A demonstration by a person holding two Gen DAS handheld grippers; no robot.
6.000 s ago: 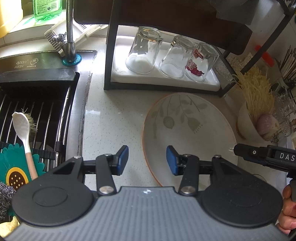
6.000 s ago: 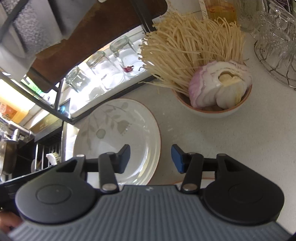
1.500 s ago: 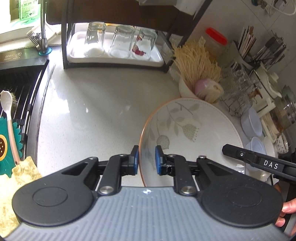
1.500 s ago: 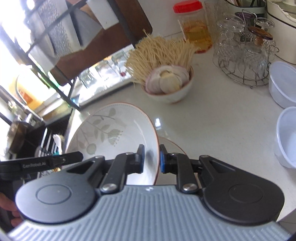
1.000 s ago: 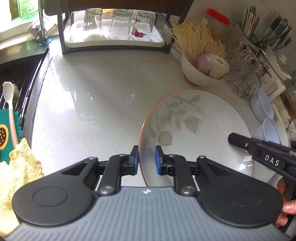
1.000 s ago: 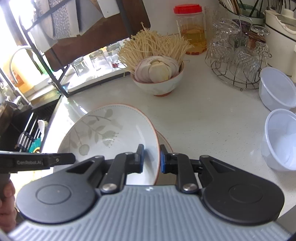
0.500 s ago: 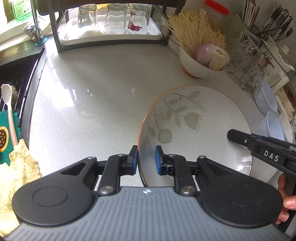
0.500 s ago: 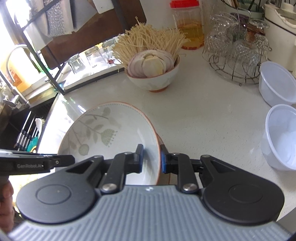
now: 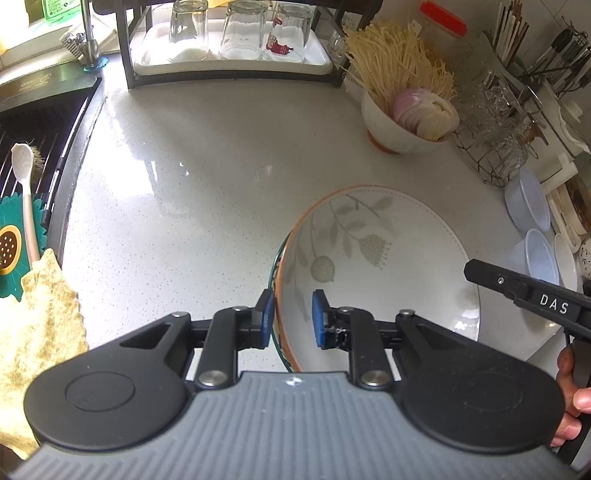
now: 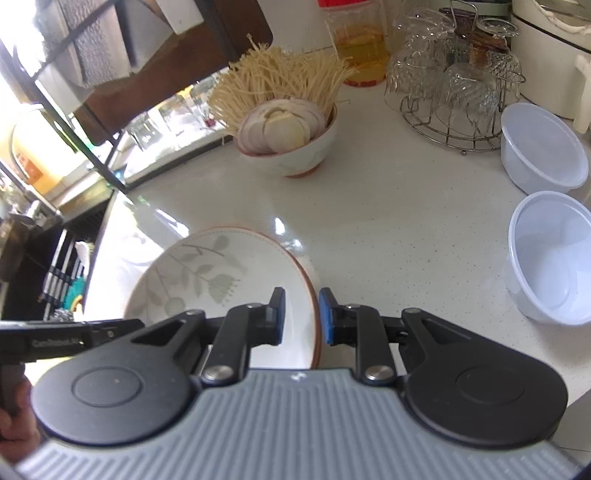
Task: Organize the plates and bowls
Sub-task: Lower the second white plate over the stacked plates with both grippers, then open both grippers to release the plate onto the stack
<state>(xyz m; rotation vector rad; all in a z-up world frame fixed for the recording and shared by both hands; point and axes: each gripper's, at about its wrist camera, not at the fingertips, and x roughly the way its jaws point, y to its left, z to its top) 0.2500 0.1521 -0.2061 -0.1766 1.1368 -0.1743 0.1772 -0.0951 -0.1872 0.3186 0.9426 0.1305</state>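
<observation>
Left wrist view showed one leaf-patterned plate (image 9: 388, 258) low over the counter (image 9: 184, 192), its rim between both pairs of fingers: the left gripper (image 9: 293, 317) and right gripper (image 10: 300, 315) each stood slightly parted, pads not clearly pressing. Three upturned glasses (image 9: 240, 29) sat on a white tray (image 9: 147, 64). One bowl (image 10: 295, 155) held noodles and sliced onion. Two plastic tubs (image 10: 546, 258) were empty.

Glossy glazed ceramic plate (image 9: 380, 258); speckled polished stone-like worktop (image 9: 192, 206); translucent plastic bowls (image 10: 546, 258); wire metal rack (image 10: 458, 122), probably chromed.
</observation>
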